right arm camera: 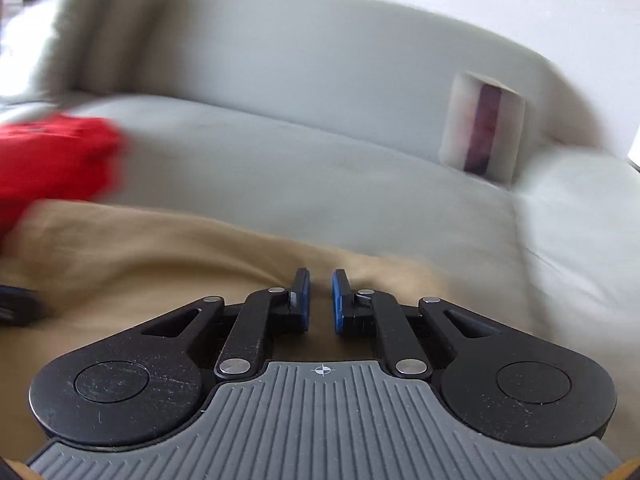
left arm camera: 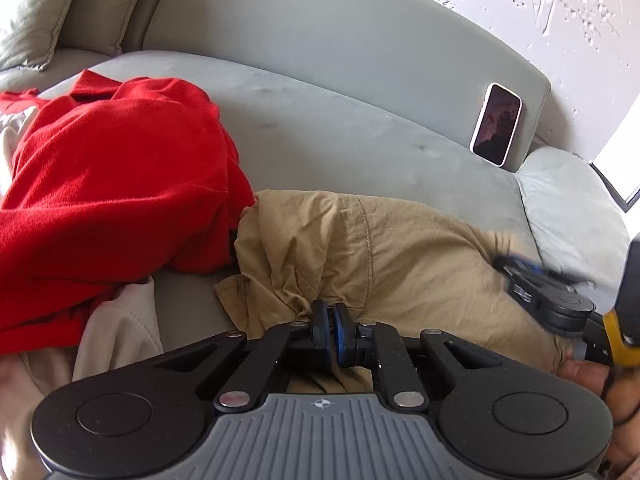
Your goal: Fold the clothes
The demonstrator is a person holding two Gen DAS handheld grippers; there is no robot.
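A tan garment (left arm camera: pixel 400 256) lies crumpled on the grey sofa seat (left arm camera: pixel 340 132). My left gripper (left arm camera: pixel 331 312) is shut on a bunched fold of the tan garment near its left edge. My right gripper (right arm camera: pixel 320 280) hovers just over the same tan garment (right arm camera: pixel 140 248), jaws a small gap apart with nothing between them; it also shows, blurred, at the right of the left wrist view (left arm camera: pixel 540 292). A red garment (left arm camera: pixel 112 184) lies piled to the left, touching the tan one, and shows blurred in the right wrist view (right arm camera: pixel 56 156).
A phone (left arm camera: pixel 496 122) leans upright against the sofa backrest at the right; it also shows in the right wrist view (right arm camera: pixel 484 126). A cream cloth (left arm camera: pixel 116 332) lies under the red pile. A cushion (left arm camera: pixel 36 12) sits at the far left.
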